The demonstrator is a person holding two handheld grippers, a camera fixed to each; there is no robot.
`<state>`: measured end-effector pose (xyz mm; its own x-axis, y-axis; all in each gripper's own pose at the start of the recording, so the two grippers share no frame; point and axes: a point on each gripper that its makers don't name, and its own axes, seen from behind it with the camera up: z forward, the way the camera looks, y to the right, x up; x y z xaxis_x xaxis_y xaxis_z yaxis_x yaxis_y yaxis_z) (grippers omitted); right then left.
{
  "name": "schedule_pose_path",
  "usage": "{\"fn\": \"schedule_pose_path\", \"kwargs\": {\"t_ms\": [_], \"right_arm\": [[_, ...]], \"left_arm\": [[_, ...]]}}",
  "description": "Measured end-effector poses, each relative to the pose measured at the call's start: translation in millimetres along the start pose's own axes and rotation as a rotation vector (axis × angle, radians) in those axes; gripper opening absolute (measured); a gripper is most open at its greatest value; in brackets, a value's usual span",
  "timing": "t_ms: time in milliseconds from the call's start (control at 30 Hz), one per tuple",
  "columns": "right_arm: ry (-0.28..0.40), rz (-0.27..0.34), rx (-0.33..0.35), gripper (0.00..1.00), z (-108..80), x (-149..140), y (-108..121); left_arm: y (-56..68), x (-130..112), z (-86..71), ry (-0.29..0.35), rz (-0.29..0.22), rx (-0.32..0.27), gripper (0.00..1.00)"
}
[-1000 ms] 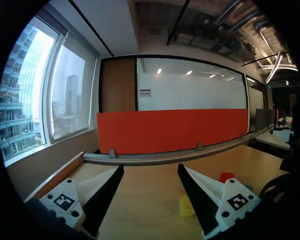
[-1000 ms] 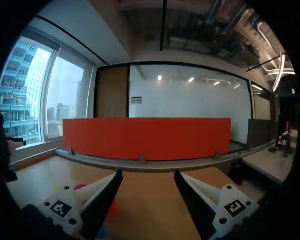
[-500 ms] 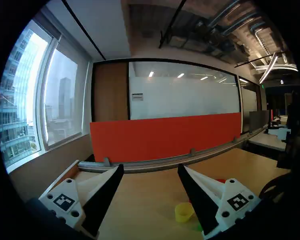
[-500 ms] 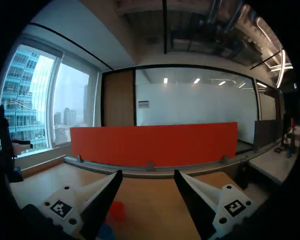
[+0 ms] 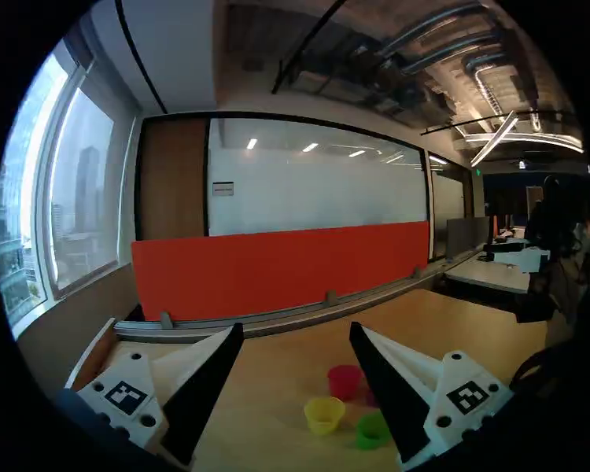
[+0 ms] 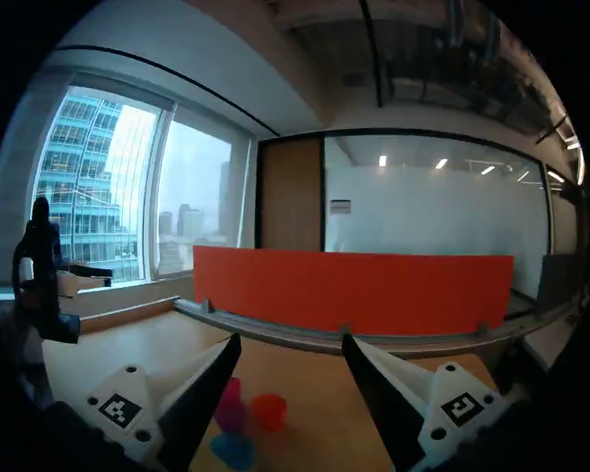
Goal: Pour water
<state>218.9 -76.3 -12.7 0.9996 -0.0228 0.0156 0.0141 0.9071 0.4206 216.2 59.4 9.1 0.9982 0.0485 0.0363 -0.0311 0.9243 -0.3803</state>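
Observation:
In the left gripper view my left gripper [image 5: 295, 346] is open above the wooden table [image 5: 460, 315], nothing between its fingers. Below it stand a yellow cup [image 5: 324, 414], a red cup [image 5: 344, 381] and a green cup [image 5: 371, 430], the green one partly behind the right finger. In the right gripper view my right gripper [image 6: 291, 354] is open and empty over the same table [image 6: 122, 346]. A magenta cup [image 6: 231, 404], a red cup [image 6: 269, 411] and a blue cup [image 6: 233, 451] stand below it. The other gripper [image 6: 43, 275] shows dark at the far left.
An orange divider panel [image 5: 279, 263] on a metal rail runs along the table's far edge. Tall windows [image 6: 98, 197] lie to the left. A person [image 5: 558, 244] sits at desks at the right of the left gripper view.
Both views have swung sideways. The cups have come more fully into sight below each gripper. Both grippers stay open.

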Motion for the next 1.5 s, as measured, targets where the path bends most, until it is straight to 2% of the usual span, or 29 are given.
{"fn": "schedule_pose_path", "kwargs": {"t_ms": [300, 733, 1000, 1500], "right_arm": [[-0.008, -0.002, 0.087, 1.0, 1.3, 1.0, -20.0], [-0.082, -0.049, 0.195, 1.0, 0.8, -15.4, -42.9], [-0.144, -0.074, 0.259, 1.0, -3.2, -33.3, -53.7], [-0.259, -0.09, 0.327, 1.0, -6.9, -79.1, -60.2]], "left_arm": [[18.9, -3.8, -2.4, -0.005, 0.02, -0.085, 1.0], [42.7, -12.7, -3.7, -0.034, 0.04, -0.192, 1.0], [58.0, -31.3, -3.3, -0.073, 0.043, -0.254, 1.0], [71.7, -76.0, 5.3, -0.154, 0.061, -0.31, 1.0]]}}
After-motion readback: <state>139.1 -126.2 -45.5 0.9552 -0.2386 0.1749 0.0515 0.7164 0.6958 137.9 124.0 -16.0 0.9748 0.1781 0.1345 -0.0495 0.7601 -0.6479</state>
